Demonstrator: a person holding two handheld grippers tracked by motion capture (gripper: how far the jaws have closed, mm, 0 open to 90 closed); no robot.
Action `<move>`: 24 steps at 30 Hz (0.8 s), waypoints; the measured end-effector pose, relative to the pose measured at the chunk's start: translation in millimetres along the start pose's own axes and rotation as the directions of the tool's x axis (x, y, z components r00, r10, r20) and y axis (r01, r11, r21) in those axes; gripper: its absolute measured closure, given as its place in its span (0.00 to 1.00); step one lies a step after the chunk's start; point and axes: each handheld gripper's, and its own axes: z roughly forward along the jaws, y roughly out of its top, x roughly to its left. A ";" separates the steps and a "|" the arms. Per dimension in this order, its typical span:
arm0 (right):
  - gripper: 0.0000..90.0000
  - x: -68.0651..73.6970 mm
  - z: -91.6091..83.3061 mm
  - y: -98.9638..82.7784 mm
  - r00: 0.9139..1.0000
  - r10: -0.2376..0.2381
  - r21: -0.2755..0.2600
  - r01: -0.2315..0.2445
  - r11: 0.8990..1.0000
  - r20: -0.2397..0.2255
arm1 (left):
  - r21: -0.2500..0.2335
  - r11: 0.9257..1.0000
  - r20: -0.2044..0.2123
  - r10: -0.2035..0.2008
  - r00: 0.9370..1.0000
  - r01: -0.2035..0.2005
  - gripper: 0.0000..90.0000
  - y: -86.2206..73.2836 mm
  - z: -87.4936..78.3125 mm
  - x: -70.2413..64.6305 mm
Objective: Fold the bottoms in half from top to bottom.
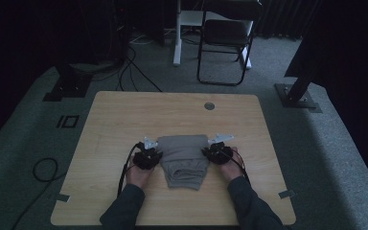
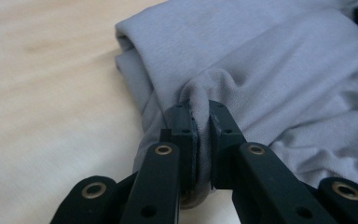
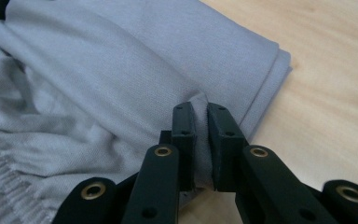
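A folded grey knit fabric garment point(image 1: 184, 160) lies on the light wooden table point(image 1: 124, 115), nearer its front edge than its far edge and about midway between its side edges. The left gripper point(image 1: 149, 154) pinches a fold of cloth at the garment's left side, jaws narrow with fabric between them. The right gripper point(image 1: 215, 152) clamps the garment's right side the same way. A dark folding chair point(image 1: 227, 38) stands on the floor beyond the table's far edge.

Both grippers, left point(image 1: 154, 149) and right point(image 1: 212, 147), have fingers pinched closed.
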 end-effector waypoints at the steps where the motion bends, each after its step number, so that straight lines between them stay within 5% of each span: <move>1: 0.91 -2.5 3.7 4.0 1.000 0.004 0.001 -0.004 1.000 0.005 | 0.002 1.000 -0.008 -0.006 1.000 0.006 0.93 4.7 4.1 3.8; 7: 0.91 -14.3 22.2 24.5 0.999 0.023 0.011 -0.024 1.000 0.035 | 0.012 0.998 -0.058 -0.062 0.996 0.063 0.93 28.2 23.5 20.2; 11: 0.92 -17.9 24.0 31.2 0.999 -0.004 0.012 0.003 1.000 0.040 | 0.009 0.999 -0.066 -0.051 0.997 0.051 0.94 34.0 18.7 19.8; 16: 0.93 -21.2 1.3 38.3 0.999 0.010 -0.078 -0.007 0.997 0.035 | -0.048 0.997 -0.043 -0.060 0.997 0.058 0.94 42.9 -0.4 23.9; 17: 0.93 -22.3 -18.1 47.3 0.999 0.005 -0.144 0.000 0.990 0.038 | -0.135 0.990 -0.026 -0.047 0.999 0.043 0.94 58.9 -27.4 25.7; 20: 0.93 -20.8 -44.8 57.5 0.998 -0.019 -0.216 0.032 0.976 0.061 | -0.217 0.975 0.003 -0.039 0.999 0.039 0.94 67.1 -52.7 22.1; 24: 0.93 -7.7 -63.2 46.7 0.994 -0.078 -0.233 0.095 0.968 0.082 | -0.225 0.974 0.050 -0.015 0.999 0.026 0.94 51.9 -64.1 11.7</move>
